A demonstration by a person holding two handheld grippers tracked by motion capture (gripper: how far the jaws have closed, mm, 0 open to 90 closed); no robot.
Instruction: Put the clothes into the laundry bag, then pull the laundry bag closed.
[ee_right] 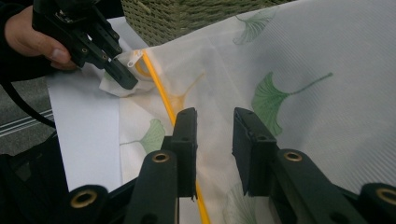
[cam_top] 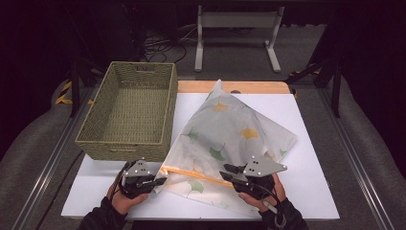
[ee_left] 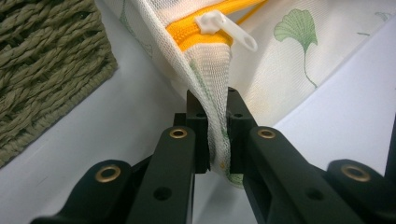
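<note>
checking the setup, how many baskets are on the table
1: a woven basket at the table's left side, beside the leaf-print mesh bag. Nothing seems to hide another.

No legible text, labels, brands, numbers or signs anywhere.

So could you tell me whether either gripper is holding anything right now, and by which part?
The left gripper is shut on the mesh bag, pinching its corner just below the zipper pull. The right gripper is open, holding nothing.

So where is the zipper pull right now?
The zipper pull sits at the mesh bag's near-left corner, just above the left gripper pinching it, beside the wicker basket.
</note>
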